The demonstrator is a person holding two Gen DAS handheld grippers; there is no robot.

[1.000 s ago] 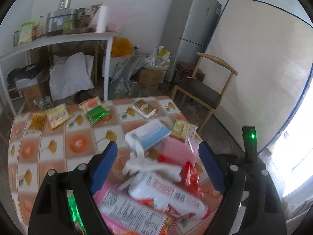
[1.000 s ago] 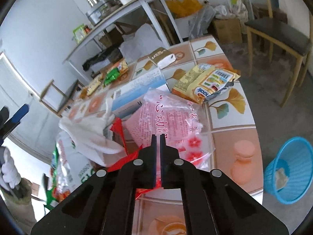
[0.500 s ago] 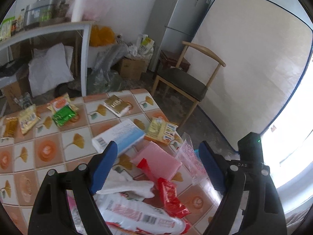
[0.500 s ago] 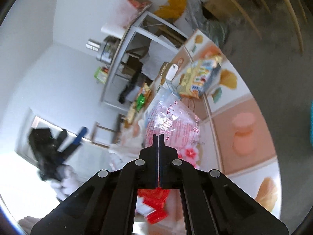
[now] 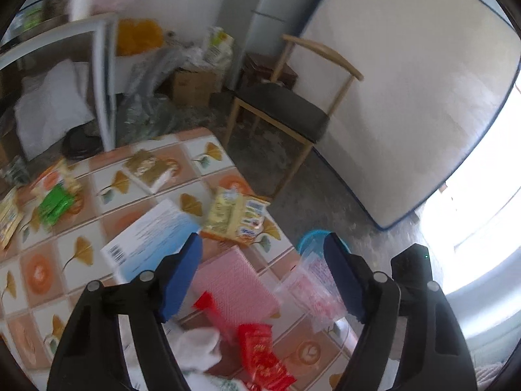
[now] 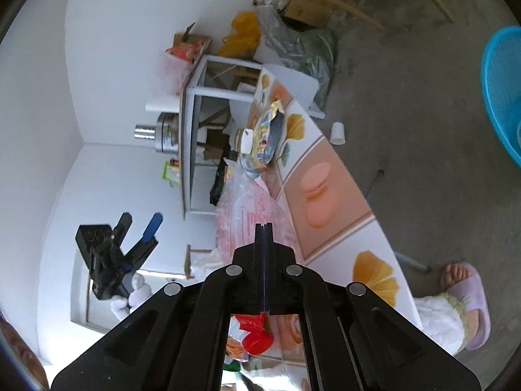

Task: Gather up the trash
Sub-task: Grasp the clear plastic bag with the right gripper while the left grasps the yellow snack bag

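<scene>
The right claw [image 6: 263, 228], pinching the clear pink bag [image 6: 250, 205], has lifted it off the tabletop [image 6: 329, 192] toward the blue bin [image 6: 501, 91] at two o'clock; the left claw [image 5: 263, 260], still spread and empty, has just been narrowing.

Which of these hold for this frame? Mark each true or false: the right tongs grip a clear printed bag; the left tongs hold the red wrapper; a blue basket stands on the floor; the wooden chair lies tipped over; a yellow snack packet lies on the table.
1. The right tongs grip a clear printed bag. True.
2. The left tongs hold the red wrapper. False: they are open and empty.
3. A blue basket stands on the floor. True.
4. The wooden chair lies tipped over. False: it stands upright.
5. A yellow snack packet lies on the table. True.
</scene>
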